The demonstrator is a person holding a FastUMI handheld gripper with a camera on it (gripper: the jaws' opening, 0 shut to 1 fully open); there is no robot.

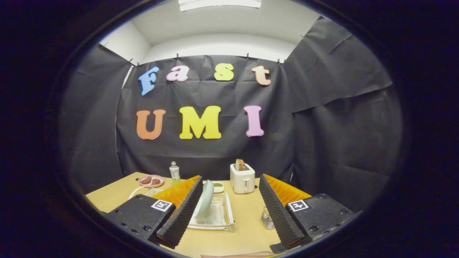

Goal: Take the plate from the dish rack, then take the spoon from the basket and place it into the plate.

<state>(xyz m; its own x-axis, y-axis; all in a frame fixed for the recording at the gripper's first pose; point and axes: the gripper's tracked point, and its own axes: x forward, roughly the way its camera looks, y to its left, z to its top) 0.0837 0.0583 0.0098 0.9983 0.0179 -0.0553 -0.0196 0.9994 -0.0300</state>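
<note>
Nothing done yet. Gripper (pixel 229 215) jaws wide apart, empty. Plate (pixel 205 199) upright in dish rack (pixel 224 218), between jaws nr left one. Basket (pixel 267 218) right of rack; spoon not discernible.

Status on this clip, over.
Gripper jaws open, empty. Pale green plate upright in clear plastic dish rack, between jaws. Small wire basket beside rack. Path clear.
</note>
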